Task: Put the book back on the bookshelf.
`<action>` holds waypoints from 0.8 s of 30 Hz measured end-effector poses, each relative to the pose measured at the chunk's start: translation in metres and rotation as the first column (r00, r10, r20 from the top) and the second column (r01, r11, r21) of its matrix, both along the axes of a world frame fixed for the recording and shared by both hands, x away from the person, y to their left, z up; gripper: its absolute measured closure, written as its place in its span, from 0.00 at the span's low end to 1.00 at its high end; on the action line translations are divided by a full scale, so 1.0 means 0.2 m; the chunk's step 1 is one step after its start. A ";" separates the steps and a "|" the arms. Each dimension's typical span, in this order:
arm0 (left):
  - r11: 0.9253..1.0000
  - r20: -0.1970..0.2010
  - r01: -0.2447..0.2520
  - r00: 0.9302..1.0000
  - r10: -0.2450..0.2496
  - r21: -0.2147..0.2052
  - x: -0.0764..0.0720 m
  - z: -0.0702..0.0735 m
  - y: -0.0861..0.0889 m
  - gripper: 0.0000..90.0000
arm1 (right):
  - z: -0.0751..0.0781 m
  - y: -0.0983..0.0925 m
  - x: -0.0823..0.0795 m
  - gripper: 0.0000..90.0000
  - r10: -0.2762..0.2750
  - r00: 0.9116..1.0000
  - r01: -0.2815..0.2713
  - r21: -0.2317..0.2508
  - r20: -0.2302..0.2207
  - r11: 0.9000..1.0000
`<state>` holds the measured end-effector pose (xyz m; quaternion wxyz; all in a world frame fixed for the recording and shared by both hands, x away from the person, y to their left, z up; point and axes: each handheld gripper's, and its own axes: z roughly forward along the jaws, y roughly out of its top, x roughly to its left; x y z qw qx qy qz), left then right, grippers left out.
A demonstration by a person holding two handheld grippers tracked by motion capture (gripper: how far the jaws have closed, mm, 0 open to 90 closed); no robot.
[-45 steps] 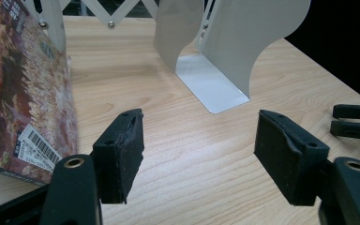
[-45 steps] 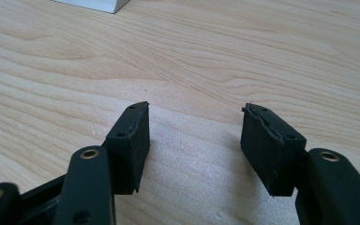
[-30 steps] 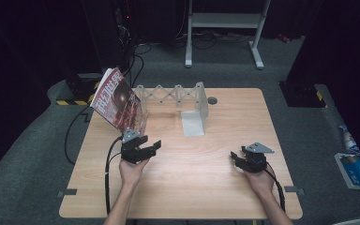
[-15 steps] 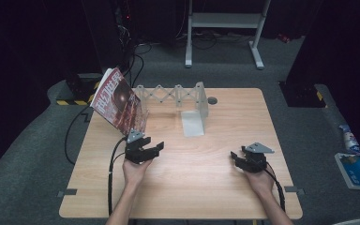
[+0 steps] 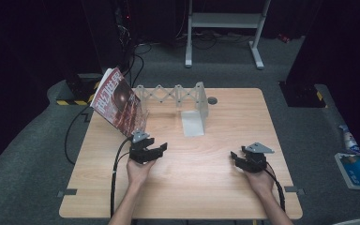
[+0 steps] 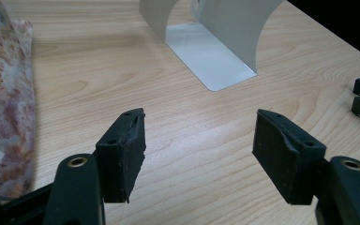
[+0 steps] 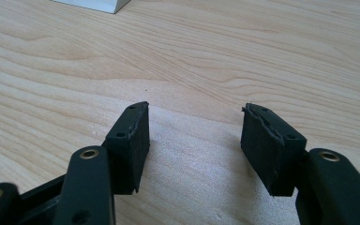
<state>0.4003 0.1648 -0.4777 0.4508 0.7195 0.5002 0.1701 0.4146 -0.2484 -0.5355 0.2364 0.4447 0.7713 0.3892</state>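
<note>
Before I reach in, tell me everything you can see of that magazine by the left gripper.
The magazine is a glossy paper issue with a dark red cover, white lettering along its top edge and a barcode label low on the side that the left gripper view catches. It stands tilted at the table's far left, leaning against the left end of the grey accordion rack. Its lower corner sits just beyond the left gripper, whose jaws are open.

magazine (image 6: 4, 117) cut off at left edge, cover print (image 5: 117, 101) unreadable
</note>
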 end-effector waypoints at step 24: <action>0.999 -0.030 0.018 0.999 -0.017 0.027 0.06 -0.11 -0.09 0.39 | 0.00 0.00 0.00 0.47 0.000 1.000 0.000 -0.001 0.002 1.000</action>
